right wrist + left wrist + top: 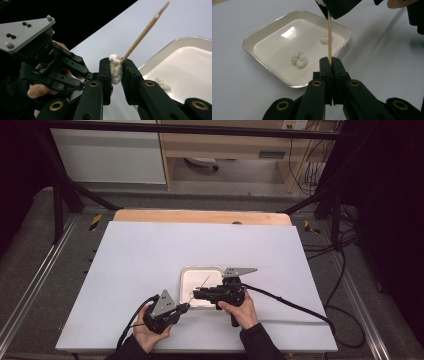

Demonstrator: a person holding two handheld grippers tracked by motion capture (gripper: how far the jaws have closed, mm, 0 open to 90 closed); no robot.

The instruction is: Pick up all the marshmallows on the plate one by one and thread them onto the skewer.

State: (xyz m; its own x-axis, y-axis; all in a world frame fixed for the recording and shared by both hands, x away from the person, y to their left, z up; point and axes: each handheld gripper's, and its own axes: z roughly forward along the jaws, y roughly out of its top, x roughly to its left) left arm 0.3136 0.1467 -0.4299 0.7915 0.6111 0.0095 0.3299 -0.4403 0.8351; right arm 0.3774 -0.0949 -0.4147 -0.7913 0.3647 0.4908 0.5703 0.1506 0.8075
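Wooden skewer (329, 37) clamped near its lower end between closed jaws of left gripper (331, 62), stick rising toward right gripper (116, 68). White lump (115, 68) — soft, cotton-like — pinched by right gripper, jaws narrow around it; skewer passed through or against lump, pointed tip beyond. Both tools held just beside near edge of white tray (186, 272) on white table (140, 260). Two more white lumps (299, 60) seen lying apart in tray — left hand (146, 332) and right hand (244, 312) at table's near edge.
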